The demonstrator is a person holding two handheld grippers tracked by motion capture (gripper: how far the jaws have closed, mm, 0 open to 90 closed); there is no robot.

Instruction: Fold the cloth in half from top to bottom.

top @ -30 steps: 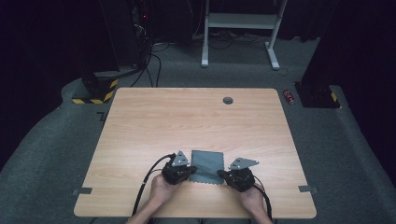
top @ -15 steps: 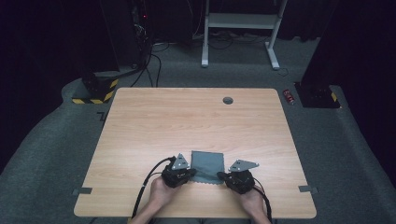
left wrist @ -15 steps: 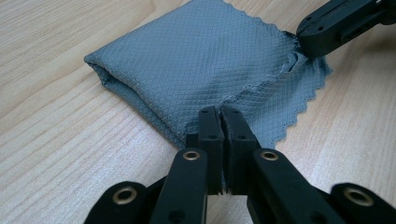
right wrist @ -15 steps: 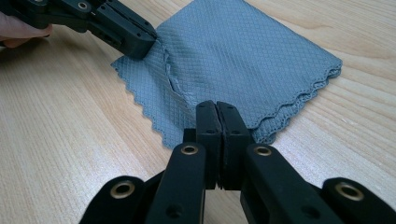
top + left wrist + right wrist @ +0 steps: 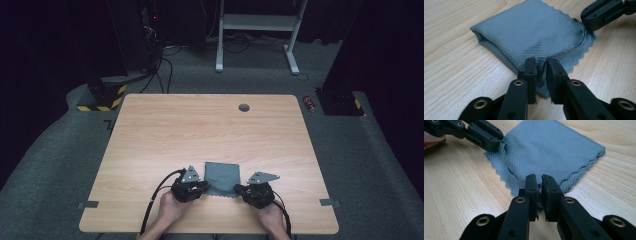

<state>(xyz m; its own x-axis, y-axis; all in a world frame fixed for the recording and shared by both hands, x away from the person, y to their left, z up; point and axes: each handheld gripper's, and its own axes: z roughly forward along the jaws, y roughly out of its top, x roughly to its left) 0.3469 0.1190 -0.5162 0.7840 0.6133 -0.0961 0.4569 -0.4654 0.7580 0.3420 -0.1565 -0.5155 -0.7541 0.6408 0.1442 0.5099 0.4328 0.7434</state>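
Folded grey cloth (image 5: 222,176) lying flat on the wooden table (image 5: 200,130), near the front edge, between the two hands. Fold closed along one side, zigzag-cut edges stacked along the near side.

Left gripper (image 5: 541,65) set at the cloth's near left corner, low over the table. Jaws narrow, just been opening; a pinch of cloth standing in the gap between them, pads no longer pressing hard on it. From above, left gripper (image 5: 194,186) touching the cloth's left near corner, held by the left hand (image 5: 172,207).

Right gripper (image 5: 540,182) set at the near right corner. Jaws narrow, just been opening; cloth edge caught in the slim gap, grip slackened. From above, right gripper (image 5: 252,192) at the cloth's right near corner, held by the right hand (image 5: 272,217).

Each gripper visible in the other's view, tip against its own corner of the cloth. Small dark round grommet (image 5: 244,107) near the table's far edge, well apart from the cloth.
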